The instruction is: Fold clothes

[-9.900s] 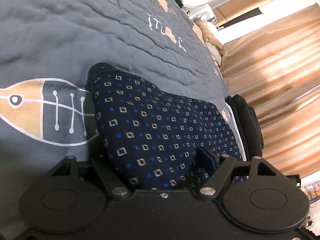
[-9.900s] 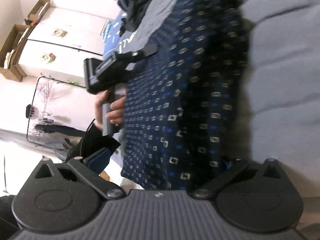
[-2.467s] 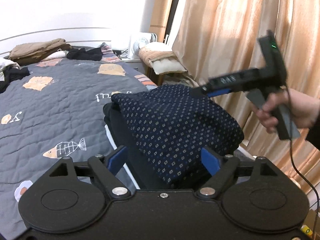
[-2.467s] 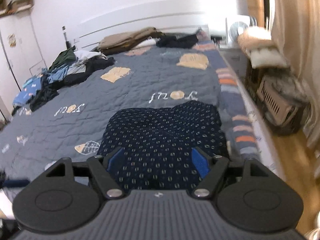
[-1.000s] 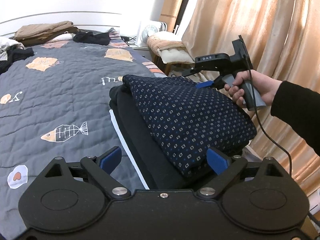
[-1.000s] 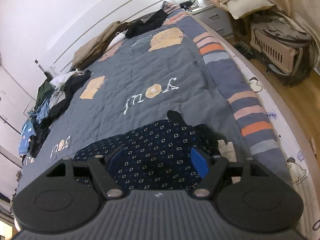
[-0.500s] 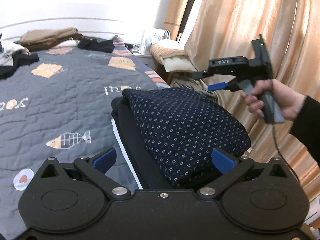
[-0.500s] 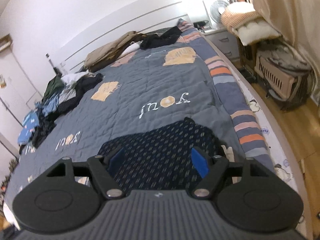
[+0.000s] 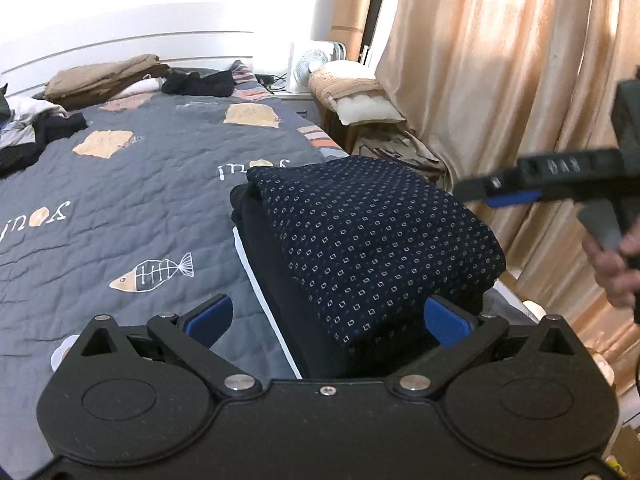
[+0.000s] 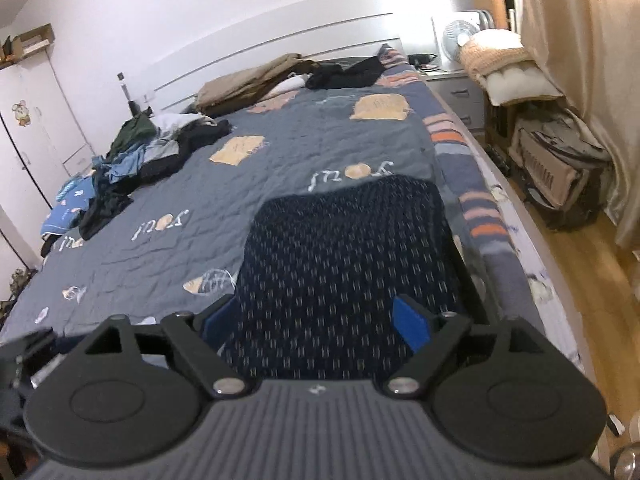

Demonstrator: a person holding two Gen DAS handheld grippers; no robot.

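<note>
A folded navy garment with small square dots (image 9: pixel 380 236) lies on top of a stack of dark folded clothes (image 9: pixel 272 264) at the bed's right edge. My left gripper (image 9: pixel 326 318) is open wide just in front of the stack, and its blue pads (image 9: pixel 208 316) touch nothing. A hand holds my right gripper (image 9: pixel 492 196) in the air to the right of the stack. In the right wrist view the navy garment (image 10: pixel 348 256) lies below and ahead of the right gripper (image 10: pixel 316 322). Its jaws are opening, with nothing pressed between the pads.
The grey quilted bed (image 9: pixel 132 184) spreads left of the stack. Loose clothes (image 10: pixel 132 168) are heaped on its far left and brown ones (image 10: pixel 256 80) at the headboard. Beige curtains (image 9: pixel 500 80), a fan (image 10: pixel 456 36), stacked bedding (image 9: pixel 356 96) and a crate (image 10: pixel 560 168) line the right side.
The right gripper has left the garment's far edge and swung up and to the right, away from the stack. My left gripper's jaws have widened and it has lifted slightly.
</note>
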